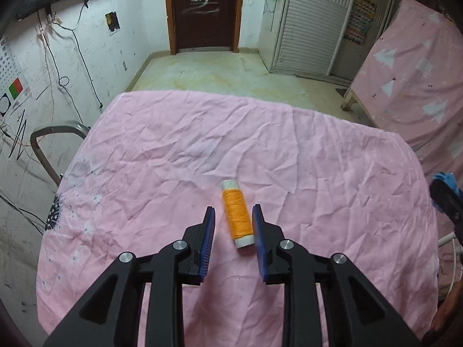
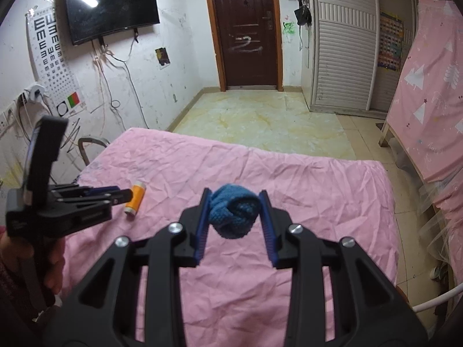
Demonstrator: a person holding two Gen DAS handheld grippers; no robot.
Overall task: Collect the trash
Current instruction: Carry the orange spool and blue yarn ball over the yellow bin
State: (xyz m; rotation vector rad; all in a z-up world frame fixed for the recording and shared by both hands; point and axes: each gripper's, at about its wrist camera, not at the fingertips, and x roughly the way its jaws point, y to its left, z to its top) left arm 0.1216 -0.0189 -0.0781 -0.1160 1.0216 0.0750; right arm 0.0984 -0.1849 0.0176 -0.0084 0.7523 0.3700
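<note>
An orange thread spool (image 1: 236, 213) with white ends lies on the pink cloth of the table (image 1: 173, 150). My left gripper (image 1: 233, 217) is open, its two fingers on either side of the spool, which lies nearer the right finger. The spool (image 2: 134, 198) and the left gripper (image 2: 115, 195) also show in the right wrist view. My right gripper (image 2: 235, 199) is shut on a blue knitted ball (image 2: 233, 215) and holds it above the table. Its edge shows at the far right of the left wrist view (image 1: 445, 193).
A metal chair back (image 1: 55, 141) stands at the table's left edge. A pink-covered frame (image 2: 428, 110) leans at the right. A brown door (image 2: 246, 29) and tiled floor (image 2: 260, 121) lie beyond the table's far edge.
</note>
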